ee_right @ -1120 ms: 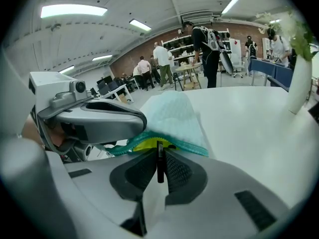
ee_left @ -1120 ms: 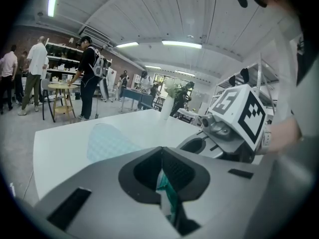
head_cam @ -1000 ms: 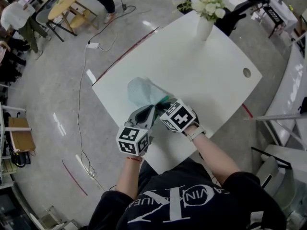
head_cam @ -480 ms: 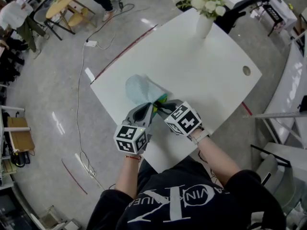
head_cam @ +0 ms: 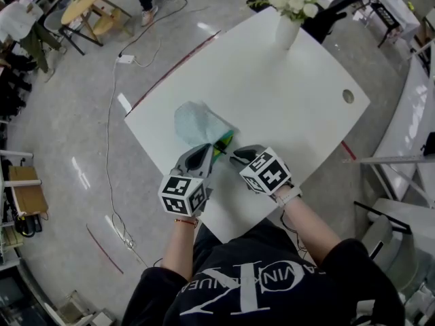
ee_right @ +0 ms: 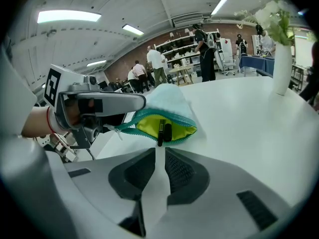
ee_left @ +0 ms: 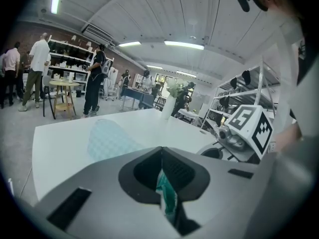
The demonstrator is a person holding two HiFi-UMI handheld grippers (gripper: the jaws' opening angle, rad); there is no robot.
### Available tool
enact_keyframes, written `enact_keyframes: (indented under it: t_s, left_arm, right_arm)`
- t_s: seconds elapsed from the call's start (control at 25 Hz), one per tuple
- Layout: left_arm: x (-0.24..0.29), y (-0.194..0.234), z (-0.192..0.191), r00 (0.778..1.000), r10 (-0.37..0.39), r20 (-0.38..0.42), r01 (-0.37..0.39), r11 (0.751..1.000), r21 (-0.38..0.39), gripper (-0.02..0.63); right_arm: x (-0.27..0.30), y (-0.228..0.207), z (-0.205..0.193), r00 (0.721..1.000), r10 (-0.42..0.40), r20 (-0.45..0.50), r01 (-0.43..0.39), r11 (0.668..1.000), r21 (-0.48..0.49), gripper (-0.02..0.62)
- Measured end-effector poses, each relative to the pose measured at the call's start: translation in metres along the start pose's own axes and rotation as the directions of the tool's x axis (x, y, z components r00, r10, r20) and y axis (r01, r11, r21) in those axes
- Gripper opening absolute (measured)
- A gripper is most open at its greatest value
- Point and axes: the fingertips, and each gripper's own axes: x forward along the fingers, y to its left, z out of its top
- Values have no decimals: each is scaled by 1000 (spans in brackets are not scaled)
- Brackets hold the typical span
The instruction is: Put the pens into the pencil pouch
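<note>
**Pens rest in pinched pouch**

The left gripper point(head_cam: 213, 153) clamps the zip edge of the soft teal pencil pouch point(head_cam: 196, 122) on the tabletop point(head_cam: 292, 94). Black pens point(ee_right: 163, 130) lie in its yellow lining, just ahead of the right gripper point(head_cam: 237, 154), whose empty jaws stand narrowly apart, having just been closing.
</note>
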Motion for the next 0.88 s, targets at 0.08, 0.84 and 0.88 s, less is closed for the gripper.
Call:
enact_keyframes:
  t_s: [0.08,0.84,0.88]
  left_arm:
    - [-1,-1,1,1000,-2,4,2,1000,0,5]
    - [-1,0,-9,1000,-11,-20,11,1000,2,5]
    - [-1,1,-11,1000,-5,-29,5,1000,11,5]
  right_arm:
    - [4,-1,-1,1000,-3,-9,3,1000,-1,61]
    - [29,-2,7,999,-14,-33,13,1000,-2,17]
    - [28,-1,6,1000,-10,-29,10,1000,2,17]
